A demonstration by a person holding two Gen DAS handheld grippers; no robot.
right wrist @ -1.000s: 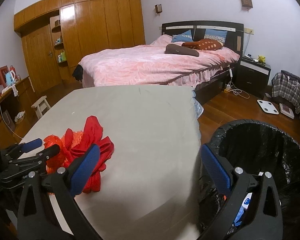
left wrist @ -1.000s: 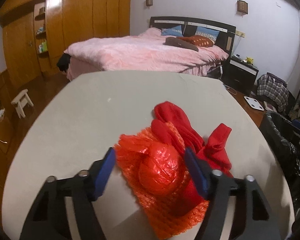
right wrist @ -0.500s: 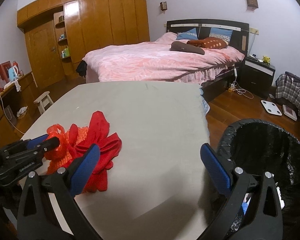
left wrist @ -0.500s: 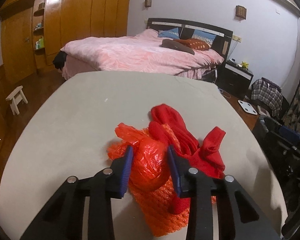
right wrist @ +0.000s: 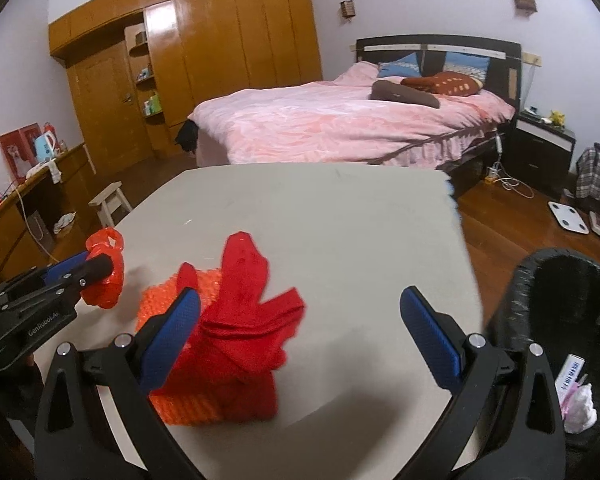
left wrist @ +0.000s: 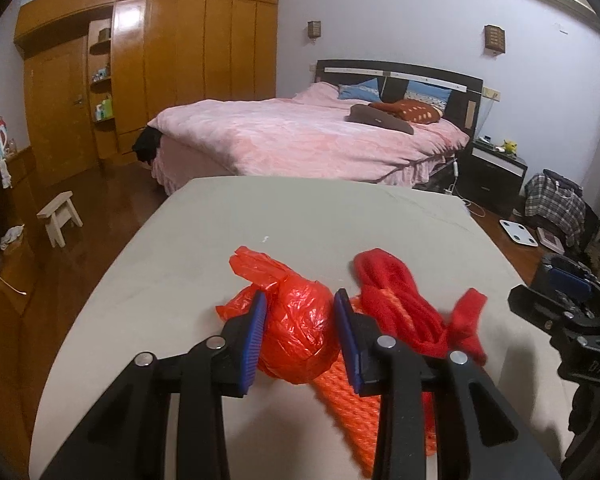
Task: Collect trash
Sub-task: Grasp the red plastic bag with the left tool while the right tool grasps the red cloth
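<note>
Since the earlier frame our left gripper [left wrist: 300, 336] has closed from a wide stance onto the crumpled red plastic bag [left wrist: 296, 332]; both blue pads [left wrist: 256, 340] now press its sides, and in the right wrist view the bag [right wrist: 106, 276] looks lifted clear of the table [right wrist: 340, 220]. Orange mesh netting [left wrist: 364, 404] and a red cloth [left wrist: 404, 304] stay on the grey tabletop, the cloth lying partly over the mesh, just to the right of the gripped bag. We hold the right gripper [right wrist: 300, 332] over the cloth with its tongs wide apart, nothing between them. At the table's right edge stands a black-lined trash bin [right wrist: 540, 280] with a few scraps inside.
</note>
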